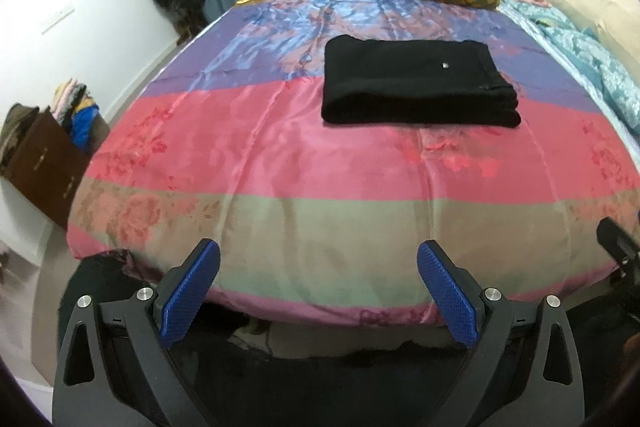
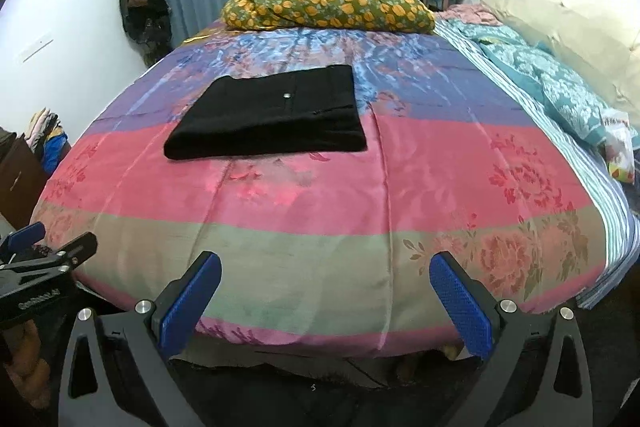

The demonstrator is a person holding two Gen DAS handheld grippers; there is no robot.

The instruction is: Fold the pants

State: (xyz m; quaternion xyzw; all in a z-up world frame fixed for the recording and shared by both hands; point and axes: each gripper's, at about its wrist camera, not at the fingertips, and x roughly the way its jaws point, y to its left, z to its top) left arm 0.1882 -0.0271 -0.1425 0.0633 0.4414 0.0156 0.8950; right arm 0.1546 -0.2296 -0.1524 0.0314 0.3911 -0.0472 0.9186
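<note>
Two fisheye views, evenly and fairly brightly lit by soft indoor light with no visible source. The satin quilt [image 1: 280, 155] shows a mild sheen. Shadows are faint. Edges curve strongly and darken into black corners. Detail is slightly soft and pixelated throughout.

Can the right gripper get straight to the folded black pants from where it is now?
Probably yes: the right gripper is open and empty at the bed's foot, and only bare quilt lies between it and the pants.
</note>
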